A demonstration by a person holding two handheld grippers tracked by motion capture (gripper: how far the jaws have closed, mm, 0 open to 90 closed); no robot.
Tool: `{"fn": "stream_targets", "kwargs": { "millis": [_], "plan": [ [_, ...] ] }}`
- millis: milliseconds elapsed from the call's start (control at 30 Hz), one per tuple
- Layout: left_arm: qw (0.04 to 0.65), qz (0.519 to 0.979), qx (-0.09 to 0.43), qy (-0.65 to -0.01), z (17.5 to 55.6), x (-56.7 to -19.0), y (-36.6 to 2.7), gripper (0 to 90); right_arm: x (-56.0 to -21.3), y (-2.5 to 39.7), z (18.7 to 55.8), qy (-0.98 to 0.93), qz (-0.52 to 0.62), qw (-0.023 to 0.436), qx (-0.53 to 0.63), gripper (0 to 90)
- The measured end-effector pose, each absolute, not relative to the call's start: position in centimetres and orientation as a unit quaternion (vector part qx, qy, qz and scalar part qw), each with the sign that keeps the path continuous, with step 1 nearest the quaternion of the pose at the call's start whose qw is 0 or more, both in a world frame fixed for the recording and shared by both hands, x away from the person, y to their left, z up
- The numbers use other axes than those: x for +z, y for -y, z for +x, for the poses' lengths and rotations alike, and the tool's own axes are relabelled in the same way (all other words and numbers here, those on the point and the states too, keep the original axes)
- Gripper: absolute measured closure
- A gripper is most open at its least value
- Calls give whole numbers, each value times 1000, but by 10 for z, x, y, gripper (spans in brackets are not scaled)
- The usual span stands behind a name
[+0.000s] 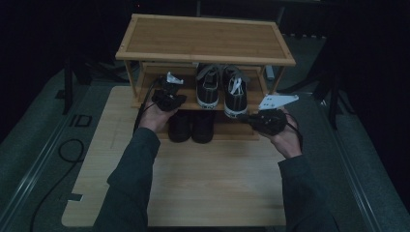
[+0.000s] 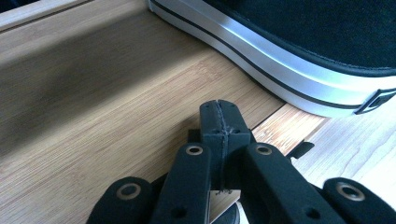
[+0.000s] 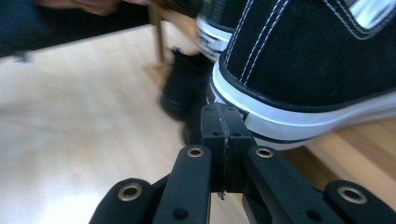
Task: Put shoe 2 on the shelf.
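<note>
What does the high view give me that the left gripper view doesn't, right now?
High view alone: the whole shoe rack, both sneakers side by side on its middle shelf, dark boots below, and the right tool at the right sneaker's heel. Left gripper view alone: the left tool shut with nothing between its jaws, beside one sneaker's white sole. Both: the bamboo shelf and that sneaker.

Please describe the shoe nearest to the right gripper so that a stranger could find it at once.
Find the bamboo shoe rack; its middle shelf carries two black canvas sneakers. Take the right-hand black canvas sneaker with white laces. Unlike the plain black boots below, it has a white sole.
</note>
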State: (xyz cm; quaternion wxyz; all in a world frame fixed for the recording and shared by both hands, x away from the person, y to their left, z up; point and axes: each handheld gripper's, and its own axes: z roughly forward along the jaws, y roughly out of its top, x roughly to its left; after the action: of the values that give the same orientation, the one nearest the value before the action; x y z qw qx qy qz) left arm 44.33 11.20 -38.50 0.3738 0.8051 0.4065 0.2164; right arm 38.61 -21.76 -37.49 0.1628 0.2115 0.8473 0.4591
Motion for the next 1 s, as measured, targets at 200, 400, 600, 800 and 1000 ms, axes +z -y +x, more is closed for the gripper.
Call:
{"fn": "stream_targets", "kwargs": {
  "millis": [200,400,600,800,1000],
  "plan": [
    [375,805,214,-407,443,-385,-112,900,-376,215,392,-842,212,148,473,900],
    [381,802,213,-408,443,-386,-113,900,-376,210,398,-841,216,155,471,900],
    [380,802,213,-408,443,-386,-114,900,-382,204,407,-844,229,172,454,900],
    [382,802,213,-407,443,-386,-113,900,-387,196,408,-849,224,168,448,900],
    [381,802,213,-407,443,-386,-113,900,-386,191,410,-852,225,178,439,900]
  ]
}}
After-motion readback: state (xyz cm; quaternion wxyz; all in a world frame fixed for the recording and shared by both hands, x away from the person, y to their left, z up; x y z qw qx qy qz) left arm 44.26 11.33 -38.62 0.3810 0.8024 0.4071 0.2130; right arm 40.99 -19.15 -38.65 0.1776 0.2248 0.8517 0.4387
